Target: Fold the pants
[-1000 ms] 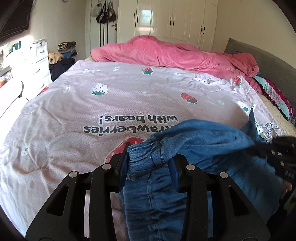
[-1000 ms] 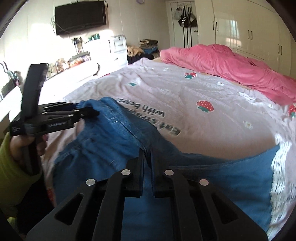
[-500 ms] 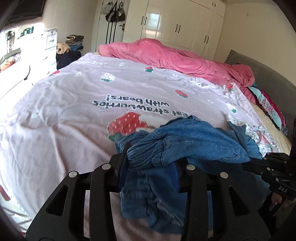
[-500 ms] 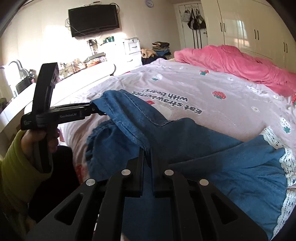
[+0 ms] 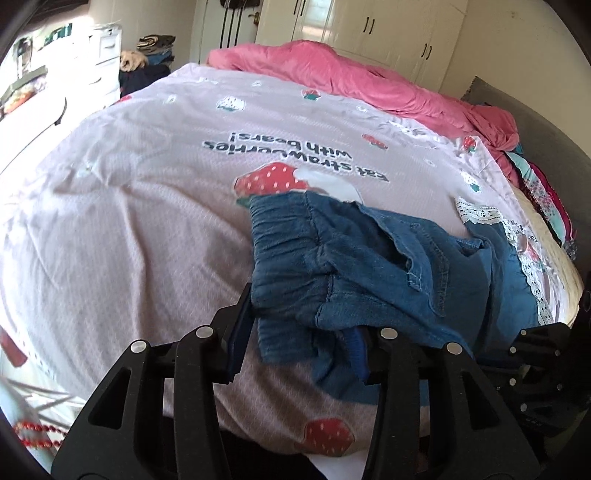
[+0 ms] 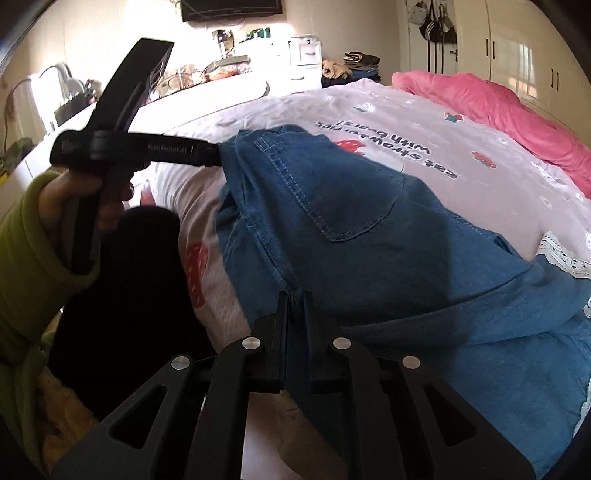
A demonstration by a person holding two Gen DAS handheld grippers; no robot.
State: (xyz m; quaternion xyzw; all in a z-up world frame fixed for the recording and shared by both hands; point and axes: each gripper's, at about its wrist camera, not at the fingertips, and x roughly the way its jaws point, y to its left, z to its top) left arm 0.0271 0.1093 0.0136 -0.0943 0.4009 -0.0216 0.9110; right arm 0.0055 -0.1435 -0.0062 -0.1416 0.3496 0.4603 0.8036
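Blue denim pants point(image 5: 369, 258) with lace-trimmed hems point(image 5: 480, 214) lie bunched on the pale strawberry-print bed cover point(image 5: 147, 184), near its front edge. Their gathered elastic waistband sits between the fingers of my left gripper point(image 5: 301, 314); the jaws are opening and the cloth still touches the pads. In the right wrist view the left gripper point(image 6: 216, 153) holds a waistband corner slightly above the bed, with the pants point(image 6: 369, 221) spreading right, back pocket up. My right gripper point(image 6: 295, 297) is shut on a seam fold of the denim.
A pink blanket point(image 5: 351, 85) is heaped at the far end of the bed, before white wardrobes point(image 5: 369, 22). A grey headboard point(image 5: 535, 122) runs along the right. White drawers point(image 5: 107, 44) and a clothes pile point(image 5: 147, 48) stand left. A hand in a green sleeve point(image 6: 29, 240) holds the left gripper.
Both grippers came down and back toward the bed's near edge, carrying the pants. The raised denim has settled onto the cover. The left jaws stand a little wider.
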